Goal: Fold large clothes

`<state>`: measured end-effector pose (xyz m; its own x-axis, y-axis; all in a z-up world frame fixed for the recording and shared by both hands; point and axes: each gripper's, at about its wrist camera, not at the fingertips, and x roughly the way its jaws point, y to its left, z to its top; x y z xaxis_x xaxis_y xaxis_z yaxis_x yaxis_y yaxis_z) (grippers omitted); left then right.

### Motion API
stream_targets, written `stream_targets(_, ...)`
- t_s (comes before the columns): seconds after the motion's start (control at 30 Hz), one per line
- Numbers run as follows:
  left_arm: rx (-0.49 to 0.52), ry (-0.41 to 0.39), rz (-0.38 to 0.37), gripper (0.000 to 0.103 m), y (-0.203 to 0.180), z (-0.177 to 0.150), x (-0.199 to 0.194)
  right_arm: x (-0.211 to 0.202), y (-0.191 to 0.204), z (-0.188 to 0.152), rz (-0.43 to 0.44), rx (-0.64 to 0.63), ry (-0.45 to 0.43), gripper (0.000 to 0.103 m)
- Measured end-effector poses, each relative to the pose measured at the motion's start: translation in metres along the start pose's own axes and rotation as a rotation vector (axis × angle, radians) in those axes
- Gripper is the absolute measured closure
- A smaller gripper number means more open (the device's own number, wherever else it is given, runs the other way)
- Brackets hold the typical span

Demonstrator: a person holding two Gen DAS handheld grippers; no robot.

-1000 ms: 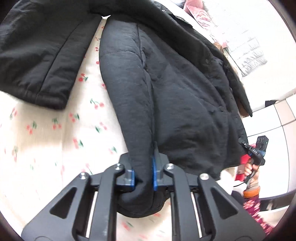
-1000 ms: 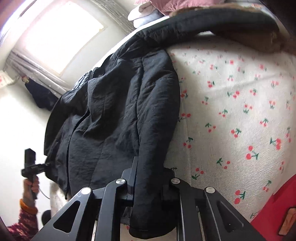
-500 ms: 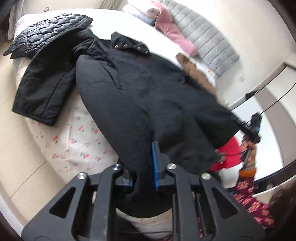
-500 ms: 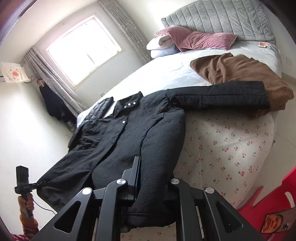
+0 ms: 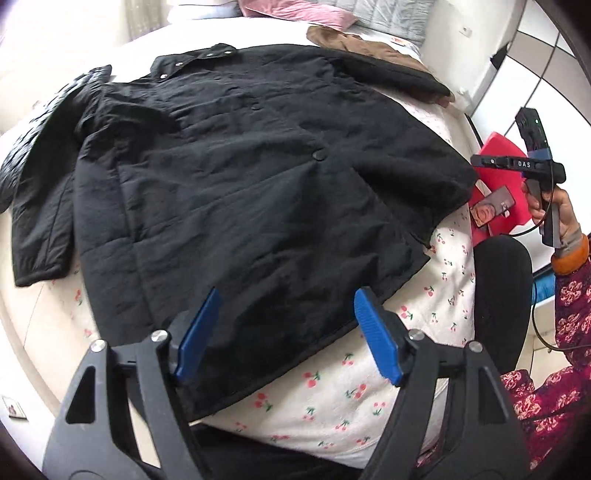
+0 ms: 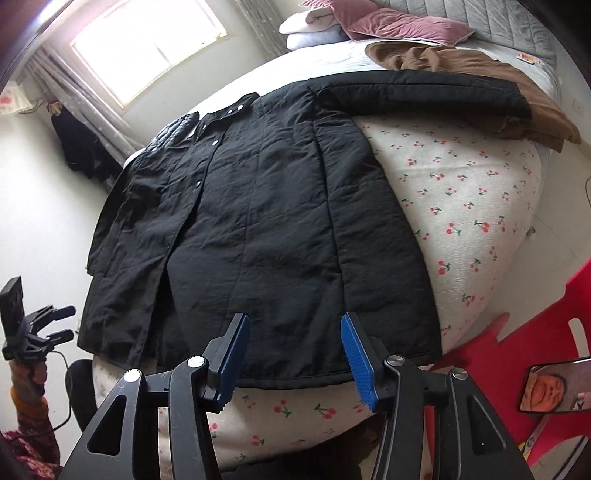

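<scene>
A large black coat (image 5: 258, 177) lies spread flat, front up, on the cherry-print bed sheet (image 5: 369, 391). My left gripper (image 5: 286, 295) hovers above the coat's hem, its jaws opening and nothing pressed between the blue pads. In the right wrist view the coat (image 6: 277, 221) has one sleeve (image 6: 424, 88) stretched out to the right. My right gripper (image 6: 294, 319) hangs over the hem too, jaws opening, holding nothing. Each gripper shows in the other view: the right gripper (image 5: 517, 162) at the right edge, the left gripper (image 6: 68, 324) at the lower left, both in a hand.
A brown garment (image 6: 480, 62) and pink pillows (image 6: 399, 26) lie at the head of the bed. A quilted black jacket (image 6: 173, 129) lies beyond the coat's collar. A red plastic seat (image 6: 535, 350) with a phone (image 6: 554, 384) on it stands at the bed's corner.
Both grippers were shut on folds of the coat's hem. They have let go, opened, and pulled back and up. The coat now lies flat on the bed.
</scene>
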<state>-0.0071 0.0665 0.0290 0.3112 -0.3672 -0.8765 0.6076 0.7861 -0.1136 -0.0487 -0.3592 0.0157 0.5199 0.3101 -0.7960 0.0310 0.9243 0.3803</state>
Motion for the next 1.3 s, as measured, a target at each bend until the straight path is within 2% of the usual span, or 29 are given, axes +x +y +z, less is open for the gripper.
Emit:
stream_targets(0.13, 0.002, 0.054, -0.07, 0.028, -0.014, 0.021, 0.051, 0.022, 0.021, 0.003, 0.016, -0.04, 0.032, 0.051)
stream_targets(0.2, 0.009, 0.126, -0.096, 0.028, -0.024, 0.022, 0.078, 0.037, 0.029, 0.004, 0.028, -0.059, 0.07, 0.051)
stream_targets(0.27, 0.027, 0.195, -0.064, 0.028, -0.035, 0.02, 0.095, 0.052, 0.033, 0.004, 0.012, -0.08, 0.134, 0.051)
stream_targets(0.33, 0.073, 0.187, -0.023, 0.028, -0.046, 0.021, 0.089, 0.054, 0.034, 0.006, -0.029, -0.12, 0.158, 0.051)
stream_targets(0.4, 0.067, 0.162, -0.049, 0.027, -0.047, 0.024, 0.076, 0.043, 0.029, 0.012, -0.056, -0.144, 0.121, 0.051)
stream_targets(0.47, 0.027, 0.137, -0.074, 0.026, -0.042, 0.029, 0.063, 0.029, 0.013, 0.022, -0.075, -0.131, 0.075, 0.046)
stream_targets(0.6, -0.037, 0.064, -0.049, 0.021, -0.034, 0.045, 0.046, -0.002, -0.033, 0.055, -0.148, -0.026, -0.021, 0.04)
stream_targets(0.7, -0.064, 0.037, -0.03, 0.02, -0.026, 0.062, 0.04, -0.029, -0.077, 0.092, -0.156, 0.078, -0.104, 0.038)
stream_targets(0.87, -0.092, 0.046, 0.039, 0.019, -0.006, 0.111, 0.051, -0.06, -0.15, 0.163, -0.26, 0.196, -0.266, 0.032)
stream_targets(1.03, -0.108, 0.063, 0.053, 0.019, 0.005, 0.181, 0.072, -0.051, -0.227, 0.216, -0.313, 0.354, -0.36, 0.032)
stream_targets(1.17, -0.04, 0.016, 0.09, 0.019, 0.004, 0.249, 0.101, -0.027, -0.267, 0.244, -0.332, 0.427, -0.385, 0.032)
stream_targets(1.3, -0.008, -0.034, 0.103, 0.019, 0.002, 0.319, 0.143, 0.008, -0.291, 0.265, -0.436, 0.427, -0.318, 0.033)
